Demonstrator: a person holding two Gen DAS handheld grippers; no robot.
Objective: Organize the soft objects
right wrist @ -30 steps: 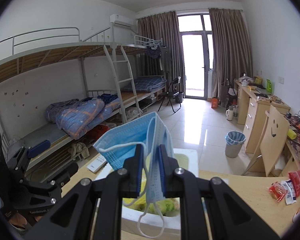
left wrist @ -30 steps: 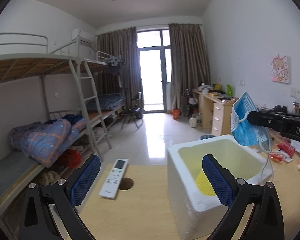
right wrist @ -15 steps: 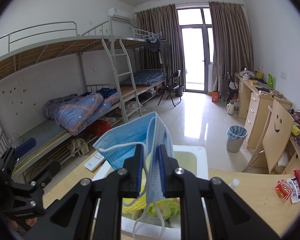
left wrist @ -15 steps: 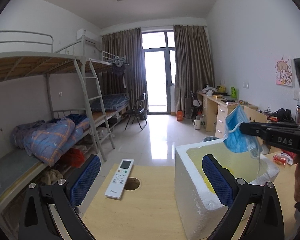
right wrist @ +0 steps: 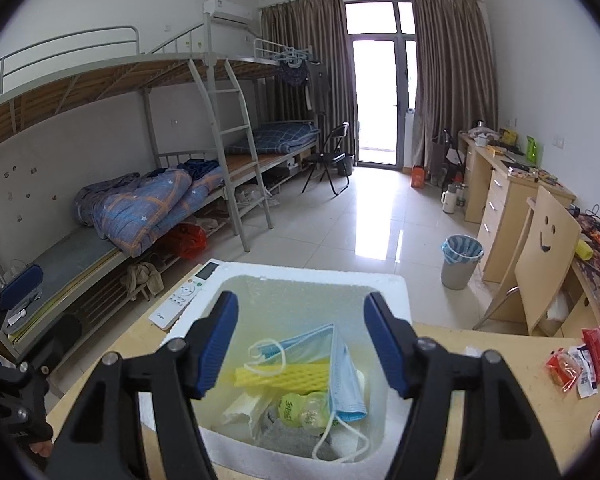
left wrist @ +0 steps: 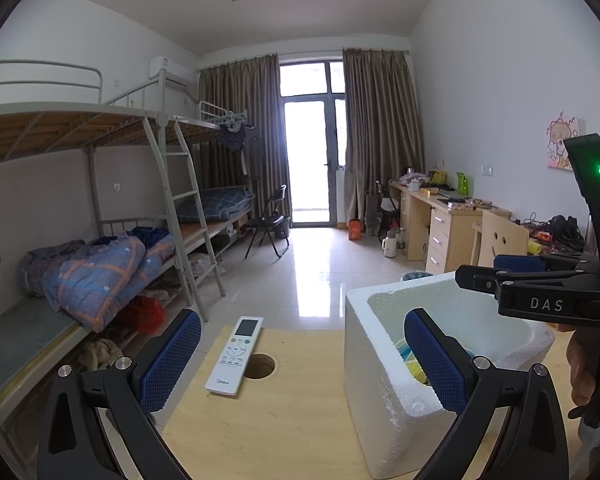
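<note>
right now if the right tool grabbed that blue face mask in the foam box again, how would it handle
Probably floppy: the blue face mask lies crumpled over the yellow foam net inside the foam box. Likely very light, being thin fabric. Its ear loops trail loose and might snag neighbouring items when lifted.

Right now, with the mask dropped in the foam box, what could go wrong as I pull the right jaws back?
The right gripper has just been opening its jaws, and the face mask lies in the foam box, clear of them. Risks: its ear loop lies near the front rim and might snag on the jaws. The light box could shift if bumped. The remote control lies beside the box and could get knocked.
</note>
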